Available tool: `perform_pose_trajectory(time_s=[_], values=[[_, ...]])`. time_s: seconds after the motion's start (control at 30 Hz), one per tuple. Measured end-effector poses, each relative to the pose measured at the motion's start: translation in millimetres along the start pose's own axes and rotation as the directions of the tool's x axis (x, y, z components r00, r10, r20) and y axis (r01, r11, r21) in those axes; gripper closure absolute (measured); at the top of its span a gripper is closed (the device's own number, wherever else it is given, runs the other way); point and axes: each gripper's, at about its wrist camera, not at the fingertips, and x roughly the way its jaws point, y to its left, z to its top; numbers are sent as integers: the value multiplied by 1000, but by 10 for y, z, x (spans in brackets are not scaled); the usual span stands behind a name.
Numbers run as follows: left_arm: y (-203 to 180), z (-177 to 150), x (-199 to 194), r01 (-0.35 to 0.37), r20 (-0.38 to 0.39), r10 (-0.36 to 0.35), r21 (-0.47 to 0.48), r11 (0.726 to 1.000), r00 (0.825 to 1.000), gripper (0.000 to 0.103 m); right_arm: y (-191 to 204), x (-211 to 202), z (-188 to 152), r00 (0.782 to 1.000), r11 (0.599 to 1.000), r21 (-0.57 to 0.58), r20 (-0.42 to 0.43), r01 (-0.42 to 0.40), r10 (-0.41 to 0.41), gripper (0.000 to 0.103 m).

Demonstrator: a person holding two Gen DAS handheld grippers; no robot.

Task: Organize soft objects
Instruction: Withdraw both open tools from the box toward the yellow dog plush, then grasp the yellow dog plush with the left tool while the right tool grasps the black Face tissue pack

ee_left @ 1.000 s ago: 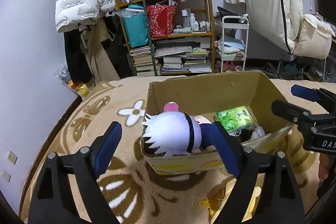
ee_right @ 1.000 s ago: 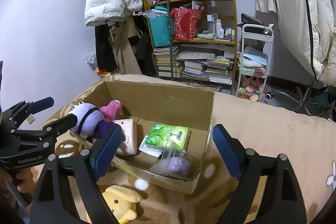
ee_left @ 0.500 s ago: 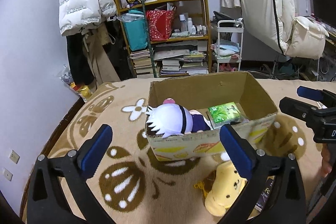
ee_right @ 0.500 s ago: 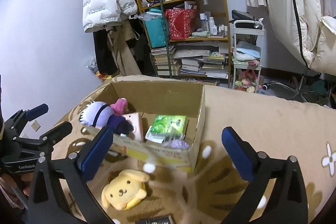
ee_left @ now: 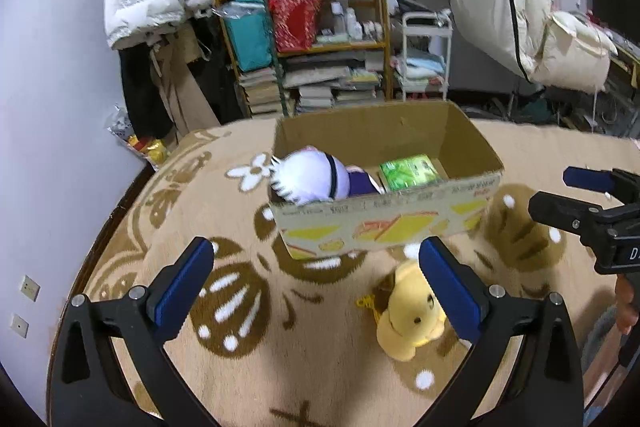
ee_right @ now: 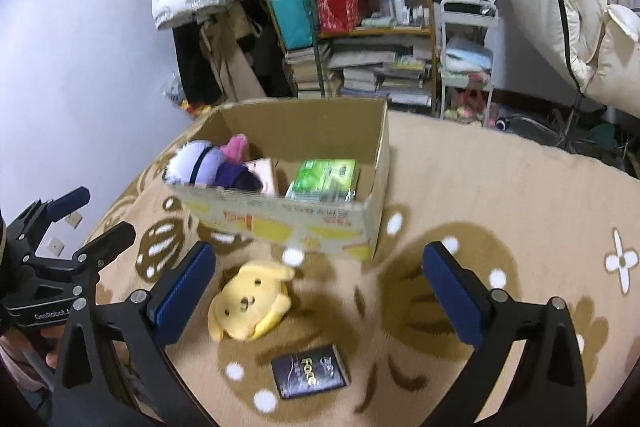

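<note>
Right wrist view: we are holding our right claw (ee_right: 318, 281) wide open and empty, our left claw (ee_left: 316, 277) likewise, with the yellow plush dog (ee_right: 249, 301) lying between the right fingers, just before the open cardboard box (ee_right: 280, 223).

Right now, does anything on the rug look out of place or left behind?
Yes. A yellow plush dog lies on the rug just outside the cardboard box, while the white-haired plush is already inside. A small dark packet also lies loose on the rug nearer the camera. Both grippers are open and empty.
</note>
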Motion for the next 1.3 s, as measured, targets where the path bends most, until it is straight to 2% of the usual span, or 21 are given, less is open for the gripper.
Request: perform_pose_trajectory(time_s=[0.17, 0.47, 0.6, 0.8, 1.0, 1.3], values=[[-43, -49, 148, 28, -88, -26, 18, 999, 996, 1, 89, 49, -73, 998, 999, -42, -66, 4, -7, 0], [65, -38, 419, 137, -172, -149, -82, 987, 974, 2, 151, 315, -210, 972, 995, -97, -231, 28, -50, 0], [32, -15, 576, 214, -220, -233, -109, 971, 947, 2, 142, 415, -271, 958, 995, -102, -282, 22, -51, 0], [-165, -34, 776, 299, -295, -314, -96, 950, 903, 2, 162, 556, -360, 933, 993, -119, -356, 7, -50, 0], [-392, -122, 978, 326, -382, -316, -40, 945, 869, 2, 169, 691, -460, 904, 991, -130, -425, -9, -47, 0], [-555, -253, 1261, 347, -483, -318, -30, 937, 816, 2, 241, 934, -605, 854, 987, -158, -518, -36, -52, 0]])
